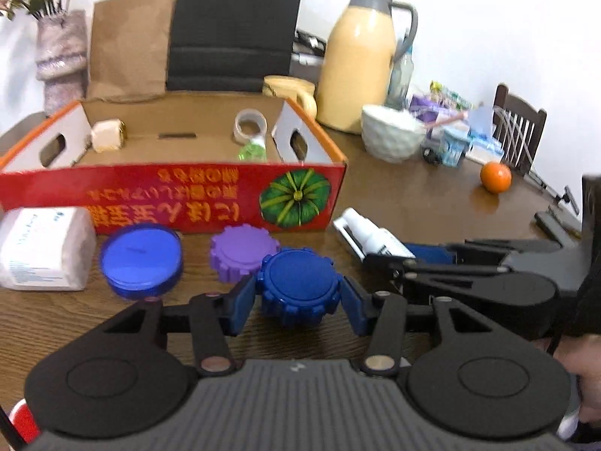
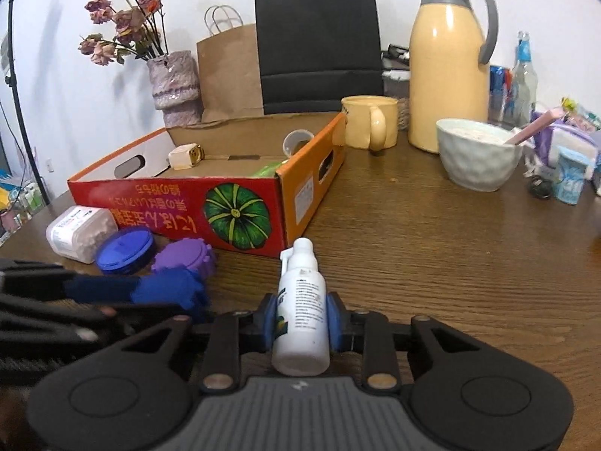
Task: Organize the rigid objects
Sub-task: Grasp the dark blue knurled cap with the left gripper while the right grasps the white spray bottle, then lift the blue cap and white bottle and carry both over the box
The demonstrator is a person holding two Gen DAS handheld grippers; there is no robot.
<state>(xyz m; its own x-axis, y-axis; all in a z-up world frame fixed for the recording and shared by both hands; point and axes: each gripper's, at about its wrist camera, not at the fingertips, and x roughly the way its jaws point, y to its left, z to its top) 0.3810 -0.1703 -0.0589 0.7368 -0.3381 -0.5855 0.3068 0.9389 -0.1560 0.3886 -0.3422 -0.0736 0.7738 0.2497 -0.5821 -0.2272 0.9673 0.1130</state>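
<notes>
The left gripper has its blue pads pressed against both sides of a dark blue gear-edged lid, which sits on the wooden desk just in front of the red cardboard box. Touching it at the back left is a purple gear-edged lid, and further left lies a round blue tin beside a white plastic container — all four in a loose row along the box's printed front wall.

The right gripper is clamped on a white spray bottle, which lies along the fingers with its nozzle pointing toward the box's front corner. Whether the bottle rests on the desk or is lifted clear of it cannot be told.

Inside the box there is a small cream-and-gold object near the left wall, a roll of clear tape near the right wall, and something green just in front of the tape.

Behind the box stand a brown paper bag, a black paper bag and a vase of dried flowers; to the right are a yellow mug, a yellow thermos jug and a pale bowl. An orange sits apart toward the desk's right edge.
</notes>
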